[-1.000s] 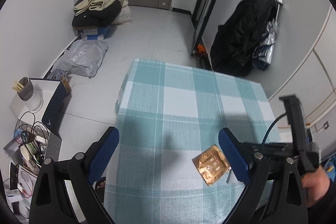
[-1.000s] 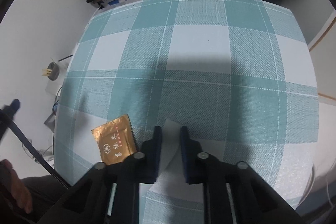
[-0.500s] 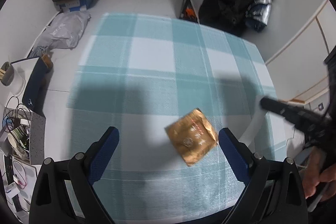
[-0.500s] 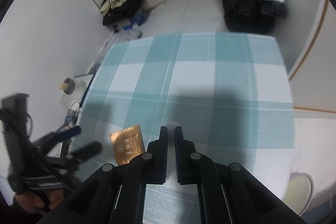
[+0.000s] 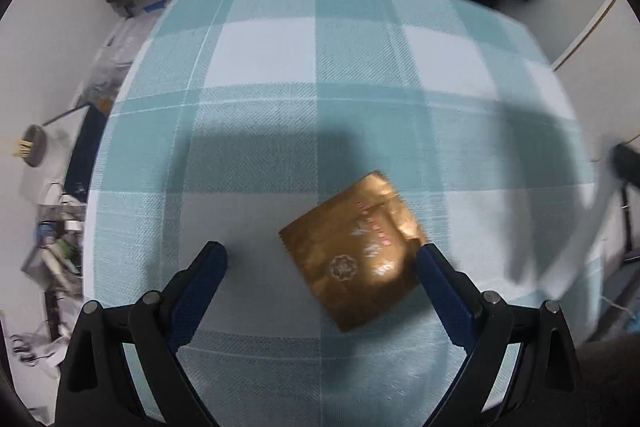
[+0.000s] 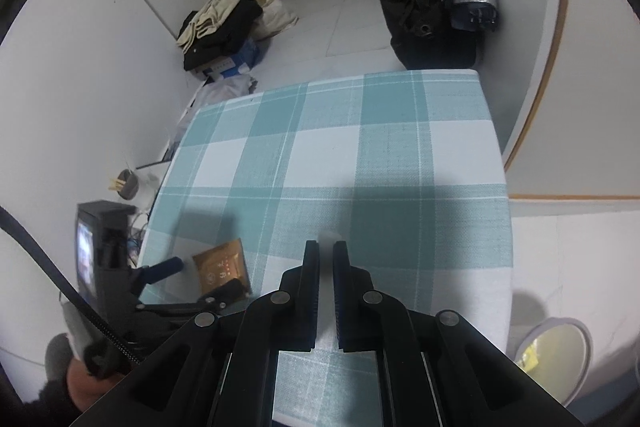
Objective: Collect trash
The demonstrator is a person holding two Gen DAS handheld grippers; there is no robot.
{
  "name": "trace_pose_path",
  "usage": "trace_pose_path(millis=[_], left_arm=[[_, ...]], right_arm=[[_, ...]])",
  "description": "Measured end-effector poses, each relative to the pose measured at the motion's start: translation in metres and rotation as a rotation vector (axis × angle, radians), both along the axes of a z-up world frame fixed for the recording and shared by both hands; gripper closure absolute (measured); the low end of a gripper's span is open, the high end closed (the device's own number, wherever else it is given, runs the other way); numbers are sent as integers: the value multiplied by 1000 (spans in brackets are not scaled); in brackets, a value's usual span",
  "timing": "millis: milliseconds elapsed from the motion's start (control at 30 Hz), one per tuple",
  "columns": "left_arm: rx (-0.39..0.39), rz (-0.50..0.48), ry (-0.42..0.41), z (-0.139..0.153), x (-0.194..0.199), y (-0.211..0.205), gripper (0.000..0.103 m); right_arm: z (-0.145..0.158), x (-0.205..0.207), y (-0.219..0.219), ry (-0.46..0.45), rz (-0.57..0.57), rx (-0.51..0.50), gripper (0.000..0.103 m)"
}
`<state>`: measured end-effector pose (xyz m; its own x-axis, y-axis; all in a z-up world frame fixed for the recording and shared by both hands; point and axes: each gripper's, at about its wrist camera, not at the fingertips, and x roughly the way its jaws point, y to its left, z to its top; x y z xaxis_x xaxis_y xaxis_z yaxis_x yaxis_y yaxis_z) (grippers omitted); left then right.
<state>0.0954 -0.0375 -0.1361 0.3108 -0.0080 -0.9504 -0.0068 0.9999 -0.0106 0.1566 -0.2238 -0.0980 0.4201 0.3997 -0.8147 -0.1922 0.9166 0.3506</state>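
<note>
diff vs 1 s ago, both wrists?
The right tongs closed on the white paper scrap and lifted it off the checked tablecloth, backing away toward the bin. The left tongs came down, wide open, to straddle the gold wrapper, not yet gripping it. The wrapper stayed flat in the same spot near the table's front edge.

I see my left gripper (image 5: 320,255) spread wide around a crinkled golden foil packet (image 5: 354,251) at five o'clock on the teal checked tablecloth (image 5: 320,75).
</note>
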Motion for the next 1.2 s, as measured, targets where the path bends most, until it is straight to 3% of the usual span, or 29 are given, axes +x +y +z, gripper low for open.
trace_pose_path(millis=[167, 233, 333, 467, 533, 567, 833, 967, 1200], left_arm=[[13, 2, -23, 3, -5, -3, 14], [11, -12, -36, 8, -7, -6, 33], [13, -48, -50, 10, -10, -17, 54], [-16, -40, -60, 12, -10, -18, 69], [-55, -26, -66, 15, -12, -12, 99], [-70, -27, -57, 15, -13, -10, 103], [-151, -47, -113, 28, -19, -11, 103], [-244, -61, -140, 38, -20, -8, 103], [-332, -71, -188, 50, -19, 3, 103]], right_arm=[[4, -5, -8, -10, -12, 20, 97], [5, -7, -12, -11, -16, 21, 97], [5, -8, -17, -9, -29, 20, 97], [4, -10, -23, -3, -42, 31, 97], [4, -11, -24, -5, -42, 31, 97], [4, -11, -24, -6, -43, 32, 97], [6, -12, -23, -13, -51, 42, 97], [5, -12, -23, -15, -56, 39, 97], [6, -12, -27, -16, -70, 48, 97]])
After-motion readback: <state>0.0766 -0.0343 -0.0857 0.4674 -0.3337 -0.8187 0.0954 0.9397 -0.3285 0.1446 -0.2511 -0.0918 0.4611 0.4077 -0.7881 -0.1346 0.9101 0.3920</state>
